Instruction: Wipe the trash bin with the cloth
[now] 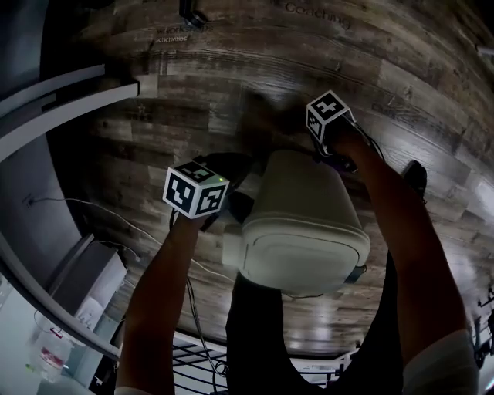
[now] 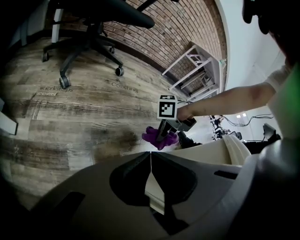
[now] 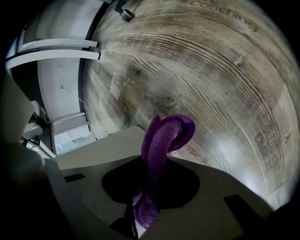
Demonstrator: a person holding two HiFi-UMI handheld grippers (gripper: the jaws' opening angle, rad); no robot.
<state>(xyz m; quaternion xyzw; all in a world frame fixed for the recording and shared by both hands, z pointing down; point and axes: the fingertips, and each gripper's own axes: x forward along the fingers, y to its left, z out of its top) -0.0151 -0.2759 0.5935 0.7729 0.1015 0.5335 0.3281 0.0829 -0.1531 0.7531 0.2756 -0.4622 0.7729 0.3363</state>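
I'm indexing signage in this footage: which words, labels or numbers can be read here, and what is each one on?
"Coaching": printed on the wood floor.
"workshops" above "activities": small lettering on the floor too, reading unsure.
Lettering on the floor at the right gripper view's right edge: too blurred.
Marker cubes: square patterns only.
Trash bin, cloth: nothing printed shows.

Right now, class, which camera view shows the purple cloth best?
The right gripper view: the cloth fills the middle, close up, pinched between the jaws. The left gripper view shows it small and farther off; the head view shows hardly any of it.
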